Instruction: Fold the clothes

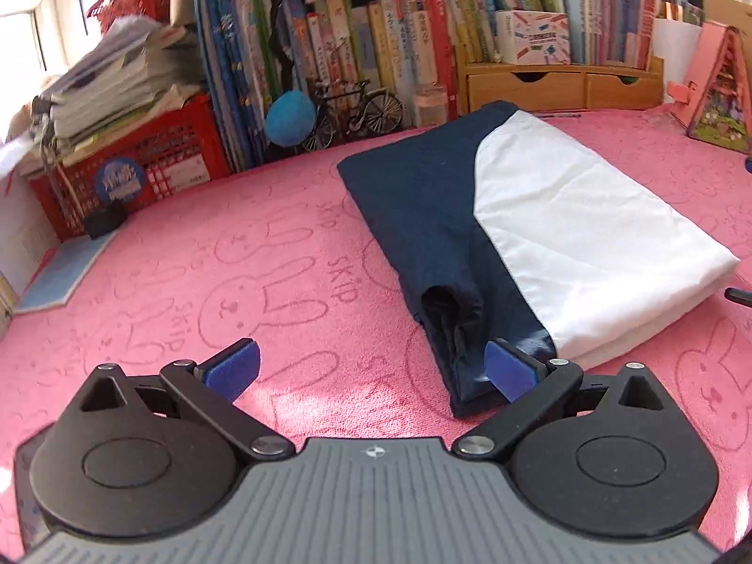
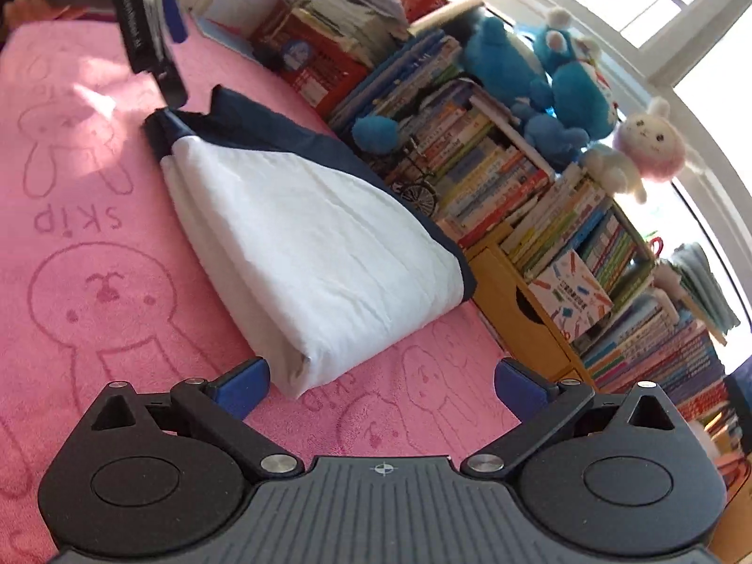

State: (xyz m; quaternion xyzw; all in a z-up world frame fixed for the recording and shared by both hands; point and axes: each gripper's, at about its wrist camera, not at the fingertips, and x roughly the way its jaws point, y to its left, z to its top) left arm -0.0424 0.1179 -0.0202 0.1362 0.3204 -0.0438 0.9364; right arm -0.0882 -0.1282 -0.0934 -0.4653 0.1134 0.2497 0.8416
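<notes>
A folded navy and white garment [image 1: 517, 216] lies on the pink rabbit-print cloth [image 1: 244, 263]. My left gripper [image 1: 371, 371] hovers open at the garment's near navy end, its right pad [image 1: 510, 369] over the navy edge, nothing between the fingers. In the right wrist view the same garment [image 2: 301, 235] lies diagonally, white side up. My right gripper [image 2: 383, 387] stands open just short of its thick white folded corner, holding nothing. The left gripper's body [image 2: 150, 33] shows at the garment's far navy end.
Rows of books [image 1: 385, 42] and a red crate [image 1: 136, 160] piled with papers line the far edge. A wooden drawer unit [image 1: 559, 84], a small model bicycle [image 1: 357, 113], a pink toy house [image 1: 719, 89] and blue plush toys [image 2: 531, 75] stand there too. A hand [image 2: 28, 4] shows at the top left.
</notes>
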